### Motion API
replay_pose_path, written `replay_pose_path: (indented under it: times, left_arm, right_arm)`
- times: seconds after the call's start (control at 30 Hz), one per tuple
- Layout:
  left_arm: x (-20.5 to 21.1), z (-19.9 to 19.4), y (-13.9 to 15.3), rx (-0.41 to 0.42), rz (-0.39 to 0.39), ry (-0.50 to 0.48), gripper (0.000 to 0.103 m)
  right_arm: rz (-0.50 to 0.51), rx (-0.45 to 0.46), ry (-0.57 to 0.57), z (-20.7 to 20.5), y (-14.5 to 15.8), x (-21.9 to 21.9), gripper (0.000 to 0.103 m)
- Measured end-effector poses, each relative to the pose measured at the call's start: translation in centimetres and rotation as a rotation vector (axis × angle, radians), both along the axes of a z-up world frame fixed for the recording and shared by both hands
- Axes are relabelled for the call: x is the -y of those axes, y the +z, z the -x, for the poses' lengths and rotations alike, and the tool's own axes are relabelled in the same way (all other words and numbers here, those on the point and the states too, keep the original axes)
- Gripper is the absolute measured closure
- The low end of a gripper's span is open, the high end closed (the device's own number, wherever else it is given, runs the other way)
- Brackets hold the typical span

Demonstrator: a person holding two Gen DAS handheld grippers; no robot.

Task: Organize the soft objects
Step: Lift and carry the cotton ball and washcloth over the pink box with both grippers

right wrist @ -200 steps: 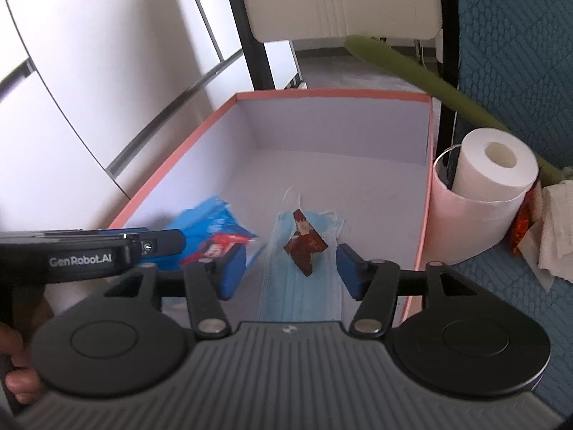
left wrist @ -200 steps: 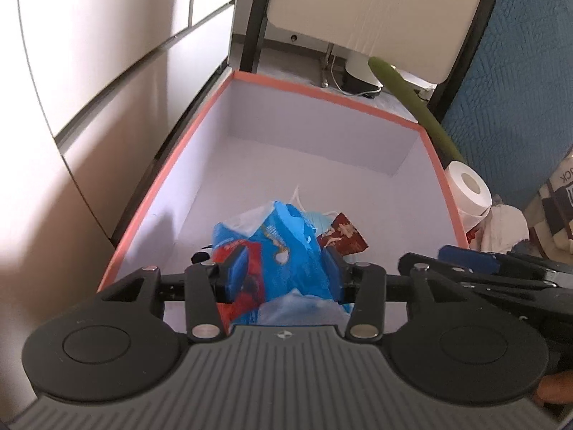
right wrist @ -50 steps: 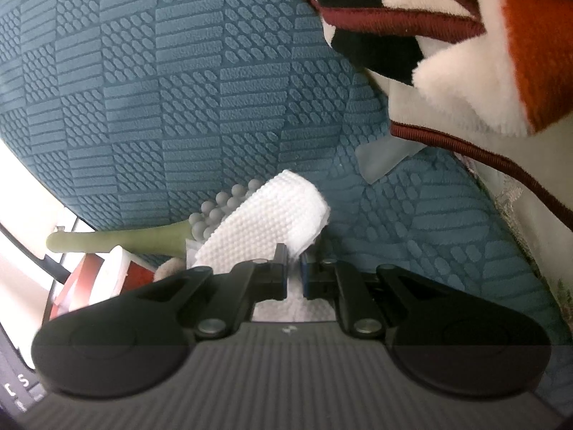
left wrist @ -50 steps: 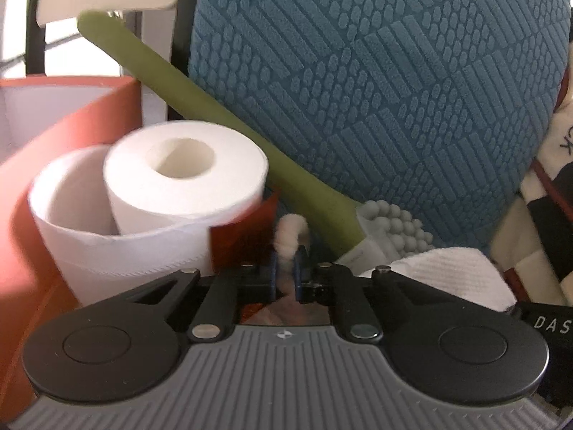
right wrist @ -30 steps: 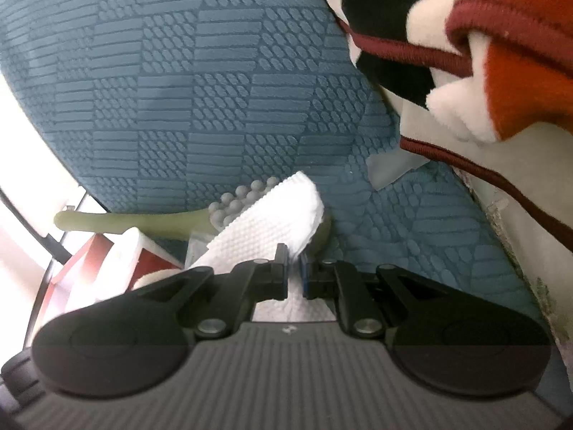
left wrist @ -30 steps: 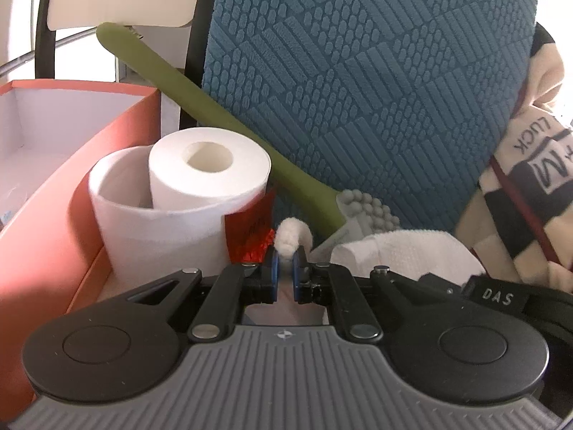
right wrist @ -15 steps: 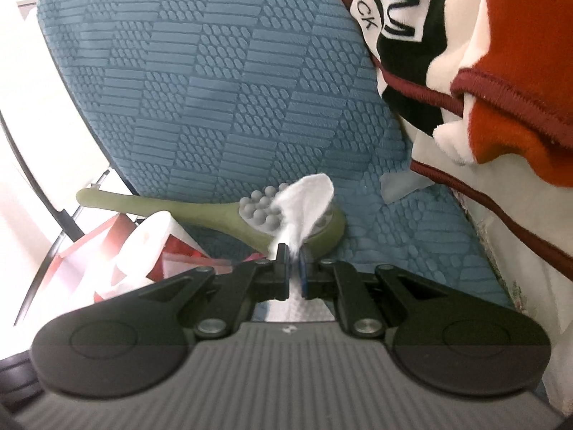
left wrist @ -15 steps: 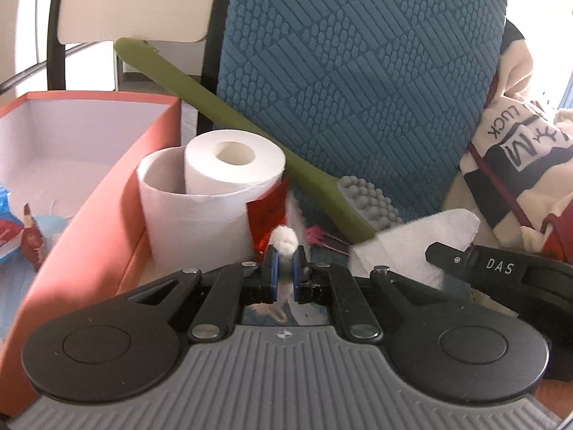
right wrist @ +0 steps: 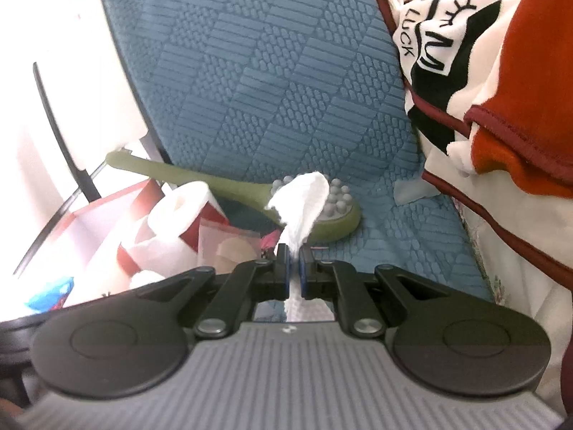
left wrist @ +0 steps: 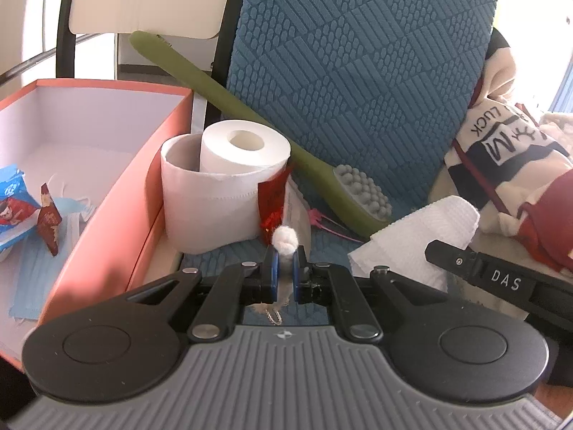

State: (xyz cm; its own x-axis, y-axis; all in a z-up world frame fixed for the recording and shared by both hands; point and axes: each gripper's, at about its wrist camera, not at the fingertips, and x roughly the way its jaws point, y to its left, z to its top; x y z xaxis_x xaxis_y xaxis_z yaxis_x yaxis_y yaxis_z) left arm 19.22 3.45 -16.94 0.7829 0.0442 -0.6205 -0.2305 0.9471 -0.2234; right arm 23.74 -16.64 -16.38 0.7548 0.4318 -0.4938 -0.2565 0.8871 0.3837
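My left gripper is shut on a small white fluffy pompom with a short chain hanging under the fingers. My right gripper is shut on a white textured cloth, which stands up in front of it; the same cloth shows at the right of the left wrist view. Left of both stands the orange box with a white inside, holding a blue packet, a blue face mask and a brown wrapper. A toilet roll stands beside the box.
A green long-handled massage brush leans on a teal textured cushion. A red packet is propped on the toilet roll. A black, white and red blanket is piled at the right. A chair back rises behind the box.
Both grippers have drawn back and up from the cushion with their loads. The box's inside has come into the left wrist view, and the cloth now hangs narrower in the right gripper.
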Motion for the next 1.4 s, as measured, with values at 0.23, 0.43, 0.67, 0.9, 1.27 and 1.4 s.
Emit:
replay_pose_path:
  times: [0.23, 0.43, 0.67, 0.9, 1.27, 1.4]
  left_arm:
    - [0.3, 2.1, 0.6, -0.007, 0.004, -0.035, 0.094]
    - [0.1, 3.8, 1.3, -0.015, 0.023, -0.059, 0.094]
    - [0.0, 5.8, 2.5, -0.022, 0.034, -0.095, 0.094]
    - [-0.4, 7.9, 3.7, -0.024, 0.070, -0.140, 0.094]
    - [-2.5, 8.8, 5.5, -0.017, 0.062, -0.162, 0.094]
    - [-3.9, 9.5, 6.5, -0.001, 0.056, -0.150, 0.094]
  right_arm:
    - [0.012, -0.015, 0.017, 2.5, 0.1, 0.0, 0.094]
    - [0.053, -0.001, 0.019, 4.7, 0.9, -0.5, 0.094]
    - [0.078, -0.011, 0.053, 7.1, 1.8, -1.6, 0.094]
    - [0.071, -0.067, 0.036, 10.0, 2.0, -1.5, 0.094]
    - [0.072, -0.050, 0.020, 12.5, 5.0, -2.6, 0.094]
    - [0.073, -0.024, 0.035, 12.8, 6.3, -3.6, 0.094]
